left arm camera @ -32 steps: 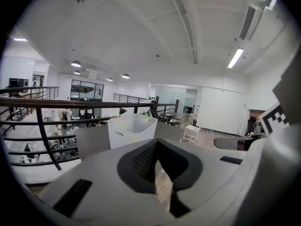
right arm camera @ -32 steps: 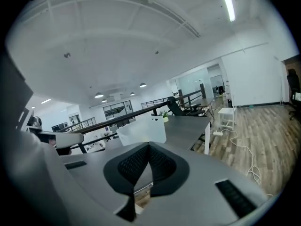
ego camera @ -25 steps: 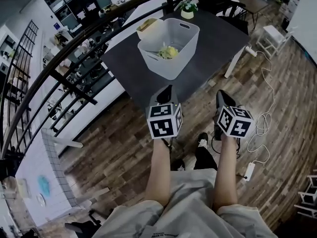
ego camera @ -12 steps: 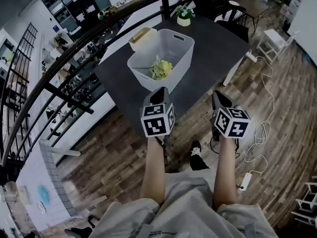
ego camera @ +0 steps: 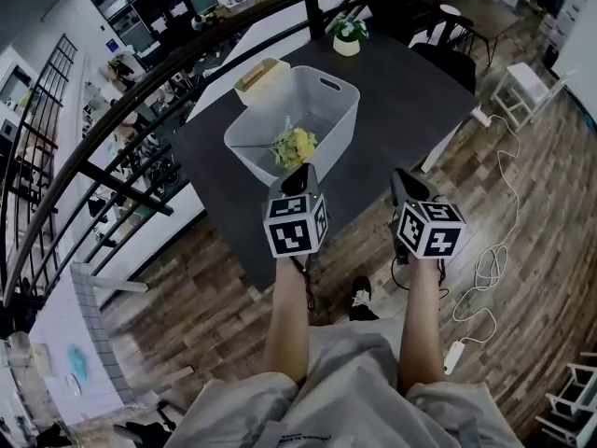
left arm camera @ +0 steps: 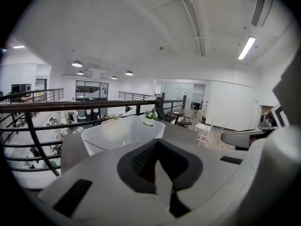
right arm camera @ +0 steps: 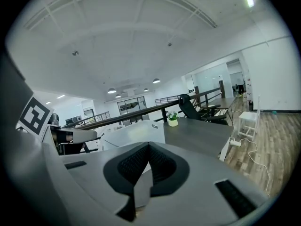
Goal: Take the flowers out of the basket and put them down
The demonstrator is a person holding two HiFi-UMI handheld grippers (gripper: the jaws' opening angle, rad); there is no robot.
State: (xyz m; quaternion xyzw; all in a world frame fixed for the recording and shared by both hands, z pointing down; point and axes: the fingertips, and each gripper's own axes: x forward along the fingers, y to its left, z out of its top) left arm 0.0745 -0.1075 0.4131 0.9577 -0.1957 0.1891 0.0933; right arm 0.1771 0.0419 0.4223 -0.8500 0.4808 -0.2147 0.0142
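A white plastic basket [ego camera: 328,98] stands on the dark table [ego camera: 401,82], with yellow flowers [ego camera: 292,145] and green leaves lying inside. In the head view my left gripper [ego camera: 303,172] is just short of the basket's near wall, shut and empty. My right gripper [ego camera: 403,177] is to its right at the table's near edge, also shut on nothing. The left gripper view shows the pads of the left gripper [left arm camera: 157,144] meeting, with the basket [left arm camera: 117,133] ahead. In the right gripper view the right gripper [right arm camera: 149,146] looks past the basket [right arm camera: 134,131]. The basket wall hides the flowers in both gripper views.
A small potted plant [ego camera: 347,34] stands at the table's far edge, and a tan box [ego camera: 259,75] sits behind the basket. A black railing [ego camera: 140,91] runs along the left. Chairs [ego camera: 438,26] and a white stool [ego camera: 522,82] stand beyond; a cable and power strip [ego camera: 452,355] lie on the wooden floor.
Both grippers have moved forward toward the table. The basket sits lower and nearer in the head view. Both sets of jaws look the same as before.
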